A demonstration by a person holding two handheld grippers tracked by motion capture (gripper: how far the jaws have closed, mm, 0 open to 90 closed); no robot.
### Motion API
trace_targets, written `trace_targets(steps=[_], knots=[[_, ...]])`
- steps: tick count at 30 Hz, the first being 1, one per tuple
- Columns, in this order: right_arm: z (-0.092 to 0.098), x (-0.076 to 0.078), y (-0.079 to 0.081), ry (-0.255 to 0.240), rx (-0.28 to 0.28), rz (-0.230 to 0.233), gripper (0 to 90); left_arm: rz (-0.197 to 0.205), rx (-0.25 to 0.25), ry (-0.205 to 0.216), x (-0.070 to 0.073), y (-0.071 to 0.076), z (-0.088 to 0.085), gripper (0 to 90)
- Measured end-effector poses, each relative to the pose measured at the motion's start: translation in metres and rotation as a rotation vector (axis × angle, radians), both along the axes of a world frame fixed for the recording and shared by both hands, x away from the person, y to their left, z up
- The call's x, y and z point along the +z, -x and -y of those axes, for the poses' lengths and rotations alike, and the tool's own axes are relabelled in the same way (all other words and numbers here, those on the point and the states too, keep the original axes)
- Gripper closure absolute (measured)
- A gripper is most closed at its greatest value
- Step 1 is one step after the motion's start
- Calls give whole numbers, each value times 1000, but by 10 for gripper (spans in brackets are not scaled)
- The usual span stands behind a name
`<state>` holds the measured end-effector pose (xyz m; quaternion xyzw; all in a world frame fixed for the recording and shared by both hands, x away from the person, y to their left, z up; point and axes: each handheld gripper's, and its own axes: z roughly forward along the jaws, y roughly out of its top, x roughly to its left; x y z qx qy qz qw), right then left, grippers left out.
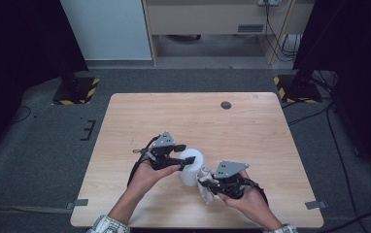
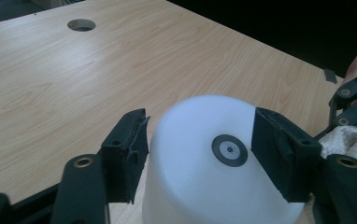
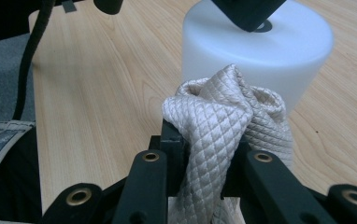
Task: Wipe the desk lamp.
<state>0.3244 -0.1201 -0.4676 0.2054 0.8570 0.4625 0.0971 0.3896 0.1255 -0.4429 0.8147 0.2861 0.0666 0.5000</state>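
Near the table's (image 1: pixel 125 116) front edge, the left hand-held gripper (image 2: pixel 200 154) brackets the upturned white plastic cup (image 2: pixel 214 163), jaws not visibly pressing, while the right hand-held gripper (image 3: pixel 207 158) clamps a quilted cloth (image 3: pixel 223 121) against the cup's side; wiping seems barely begun.

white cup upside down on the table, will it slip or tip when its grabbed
The white cup looks like smooth, thin plastic, so it is probably light and a bit slippery between the pads of the left hand-held gripper. Standing on its wide rim, it seems unlikely to tip. The quilted cloth in the right hand-held gripper might nudge it sideways.
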Motion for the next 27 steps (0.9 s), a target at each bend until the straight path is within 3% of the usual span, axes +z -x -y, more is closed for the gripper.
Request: trace_targets(steps=[10,15,16,17,19,23,27], knots=[[-12,-22,-2,114,15,-37,770,-1,4,-1,0,0,-1,374],[-14,-11,2,55,29,-17,770,0,5,-1,0,0,0,375],[-14,-2,5,-5,35,2,770,1,6,-3,0,0,0,375],[-14,1,6,-25,34,8,771,1,5,-3,0,0,0,375],[-14,2,6,-31,34,12,771,-1,5,-1,0,0,0,375],[-20,-4,4,-12,44,8,773,2,7,-6,0,0,0,375],[-28,-16,3,67,63,-10,772,4,7,-6,0,0,0,376]])
